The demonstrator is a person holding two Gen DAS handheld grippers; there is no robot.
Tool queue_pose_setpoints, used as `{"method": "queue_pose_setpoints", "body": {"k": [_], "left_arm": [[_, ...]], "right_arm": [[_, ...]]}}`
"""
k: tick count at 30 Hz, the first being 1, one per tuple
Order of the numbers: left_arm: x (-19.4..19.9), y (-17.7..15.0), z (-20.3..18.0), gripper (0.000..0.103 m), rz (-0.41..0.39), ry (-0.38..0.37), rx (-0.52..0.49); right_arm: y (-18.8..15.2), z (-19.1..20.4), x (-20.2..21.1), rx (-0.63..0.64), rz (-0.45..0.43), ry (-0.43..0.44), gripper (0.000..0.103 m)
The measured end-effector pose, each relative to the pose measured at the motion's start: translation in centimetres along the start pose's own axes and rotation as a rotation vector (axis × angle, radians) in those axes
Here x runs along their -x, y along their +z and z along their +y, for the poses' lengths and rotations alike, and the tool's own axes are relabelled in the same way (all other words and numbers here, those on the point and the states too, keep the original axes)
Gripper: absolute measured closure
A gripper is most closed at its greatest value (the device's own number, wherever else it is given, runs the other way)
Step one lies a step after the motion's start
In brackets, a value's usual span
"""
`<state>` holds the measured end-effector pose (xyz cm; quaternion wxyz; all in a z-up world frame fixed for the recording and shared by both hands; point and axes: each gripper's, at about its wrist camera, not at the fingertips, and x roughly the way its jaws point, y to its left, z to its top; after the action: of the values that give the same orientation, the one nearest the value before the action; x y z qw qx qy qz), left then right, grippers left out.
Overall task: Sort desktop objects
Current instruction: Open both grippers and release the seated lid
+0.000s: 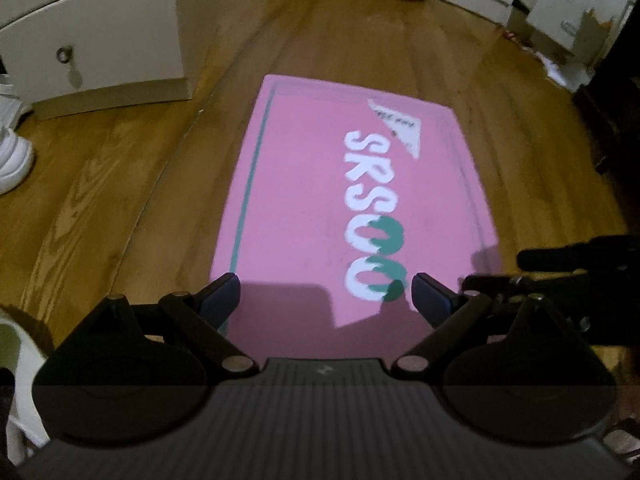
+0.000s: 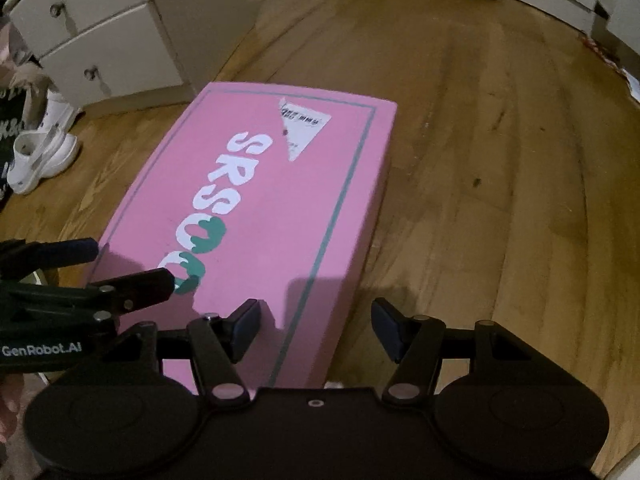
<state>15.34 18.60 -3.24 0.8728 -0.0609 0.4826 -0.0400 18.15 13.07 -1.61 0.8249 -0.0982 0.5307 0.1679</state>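
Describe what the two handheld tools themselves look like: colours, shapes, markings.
Both are matt black. The left tool and right tool each have two round discs, silver-riveted link bars and dark blue pads. The left one's side carries white GenRobot.AI lettering. No cables visible.

Glossy wood-plank floor [image 1: 120, 184], cream drawer cabinet [image 1: 92, 36] at left.

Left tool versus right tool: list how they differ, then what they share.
The left tool has jaws set wider apart than the right tool. The left tool frames the near end of the pink box; the right tool straddles the box's long edge, one finger over the wooden floor. Both are open, hold nothing, and have black arms with dark blue pads.
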Motion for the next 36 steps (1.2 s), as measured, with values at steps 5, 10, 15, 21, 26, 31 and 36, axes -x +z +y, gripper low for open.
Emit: {"method": "queue_pose_setpoints", "body": {"k": [5,10,15,21,26,31,36], "left_arm": [[0.0,-0.7,-0.3,0.01,-0.003,0.084,-0.053],[-0.5,-0.7,-0.3,0.008,0.01,0.095,-0.06],[-0.7,-0.8,-0.3,0.005,0.012,0.103,-0.064],[-1.1,-0.8,0.3,0.001,0.013,0.074,-0.047],[-1.3,-0.8,0.7,0.0,0.015,0.055,-0.033],[-1.2,-1.0,0.6,0.0,0.008,0.054,-0.034],[-1.2,-1.0,0.6,0.0,0.007,0.051,-0.037]], "right_arm": [[-0.3,-0.2,-0.3,-0.03,-0.007,0.051,0.033],[-0.6,-1.0,-0.5,-0.062,-0.008,0.082,0.03],[-0.7,-1.6,-0.8,-0.084,-0.005,0.11,0.028],[-0.6,-1.5,-0.9,-0.067,0.002,0.106,0.028],[-0.5,-1.0,-0.7,-0.034,0.004,0.079,0.027],[-0.6,-1.3,-0.8,-0.049,0.003,0.076,0.023],[-0.8,-1.2,-0.8,-0.037,-0.009,0.072,0.023]]}}
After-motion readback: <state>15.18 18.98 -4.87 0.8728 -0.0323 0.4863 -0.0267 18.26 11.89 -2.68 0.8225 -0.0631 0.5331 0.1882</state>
